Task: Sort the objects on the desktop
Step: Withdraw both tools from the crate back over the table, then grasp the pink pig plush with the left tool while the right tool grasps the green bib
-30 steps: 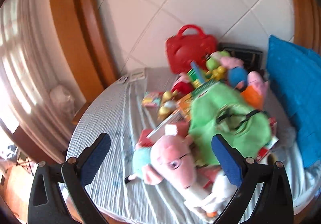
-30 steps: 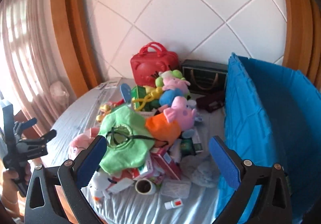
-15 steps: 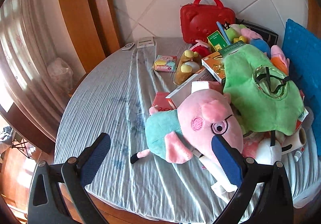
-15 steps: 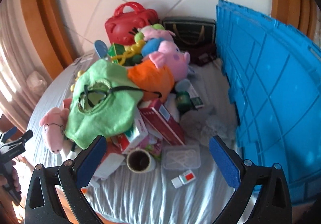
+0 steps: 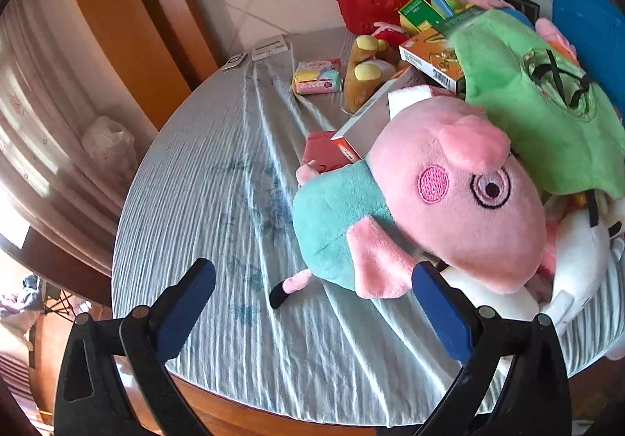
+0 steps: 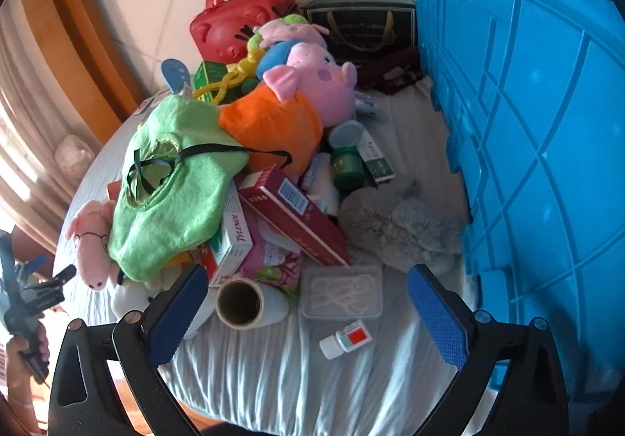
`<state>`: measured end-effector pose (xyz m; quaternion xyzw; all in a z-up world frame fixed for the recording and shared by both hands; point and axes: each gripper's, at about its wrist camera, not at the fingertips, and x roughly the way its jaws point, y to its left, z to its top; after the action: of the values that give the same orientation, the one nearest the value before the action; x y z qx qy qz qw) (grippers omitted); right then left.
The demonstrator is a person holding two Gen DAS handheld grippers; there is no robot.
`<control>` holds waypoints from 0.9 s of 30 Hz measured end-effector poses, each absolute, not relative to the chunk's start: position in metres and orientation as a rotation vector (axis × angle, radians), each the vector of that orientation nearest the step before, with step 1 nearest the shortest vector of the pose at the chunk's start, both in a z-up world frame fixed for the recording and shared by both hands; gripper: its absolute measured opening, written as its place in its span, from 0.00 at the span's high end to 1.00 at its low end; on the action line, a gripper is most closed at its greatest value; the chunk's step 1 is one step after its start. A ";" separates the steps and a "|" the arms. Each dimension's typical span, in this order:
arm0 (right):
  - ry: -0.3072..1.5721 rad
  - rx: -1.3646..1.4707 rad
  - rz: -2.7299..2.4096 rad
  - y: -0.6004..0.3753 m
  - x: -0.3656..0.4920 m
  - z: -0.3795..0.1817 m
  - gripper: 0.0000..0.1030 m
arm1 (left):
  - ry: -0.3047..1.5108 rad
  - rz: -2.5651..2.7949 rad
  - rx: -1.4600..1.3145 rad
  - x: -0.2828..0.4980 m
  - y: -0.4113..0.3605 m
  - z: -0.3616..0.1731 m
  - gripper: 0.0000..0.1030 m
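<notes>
Approach phase: left gripper (image 5: 312, 295) has jaws spread wide, empty, low over the table edge, and the pink pig plush (image 5: 425, 201) lies just ahead at the near side of the pile, its arm close to the right-hand pad. Right gripper (image 6: 302, 297) is likewise spread and empty above the tape roll (image 6: 239, 303) and clear lidded box (image 6: 341, 291), with the blue crate (image 6: 539, 131) alongside. Next move likely needs the left jaws centred on the plush body before closing. Versus 1.0 s ago, both cameras sit lower and closer; the plush fills far more of the left view.
</notes>
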<state>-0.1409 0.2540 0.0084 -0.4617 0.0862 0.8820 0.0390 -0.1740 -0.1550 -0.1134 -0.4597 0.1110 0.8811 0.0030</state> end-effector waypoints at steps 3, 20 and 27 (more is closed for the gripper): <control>0.254 -1.421 2.650 0.250 -0.138 0.005 0.00 | 0.430 2.711 -1.388 -0.188 -0.147 -0.119 0.01; 0.429 -1.288 2.530 0.157 -0.153 0.001 0.00 | 0.165 2.416 -1.231 -0.238 -0.183 -0.105 0.66; 0.384 -1.313 2.606 0.115 -0.187 -0.003 0.00 | 0.167 2.461 -1.249 -0.257 -0.197 -0.105 0.44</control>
<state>-0.1874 0.1148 -0.0035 -0.4441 0.1299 0.8810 0.0991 -0.2565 -0.1974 -0.1051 -0.4437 0.0592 0.8744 0.1873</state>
